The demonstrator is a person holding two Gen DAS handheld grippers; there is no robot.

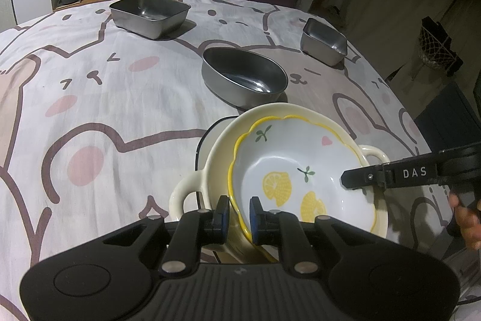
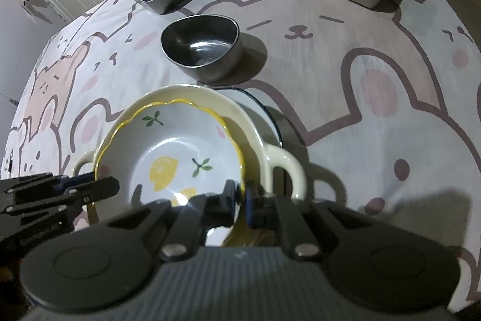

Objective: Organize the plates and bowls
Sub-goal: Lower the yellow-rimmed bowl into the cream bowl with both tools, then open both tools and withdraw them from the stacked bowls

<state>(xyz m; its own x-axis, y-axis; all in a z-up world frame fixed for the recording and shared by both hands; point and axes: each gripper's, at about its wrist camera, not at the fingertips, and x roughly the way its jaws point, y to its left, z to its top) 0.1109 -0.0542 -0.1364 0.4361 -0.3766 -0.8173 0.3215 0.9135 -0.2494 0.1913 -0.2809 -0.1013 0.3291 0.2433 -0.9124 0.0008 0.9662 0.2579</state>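
While both grippers apparently pinch it, lemon bowl (image 1: 300, 170) tilts.

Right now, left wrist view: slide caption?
Both grippers grip the lemon bowl nested in the cream handled bowl; three steel containers behind.

Left claw (image 1: 239, 214) and right claw (image 2: 240, 199) both clamped, angled downward.

Glossy glazed ceramic lemon bowl (image 1: 300, 170), shiny brushed steel oval bowl (image 1: 243, 77), soft matt printed cloth (image 1: 120, 110) over counter.
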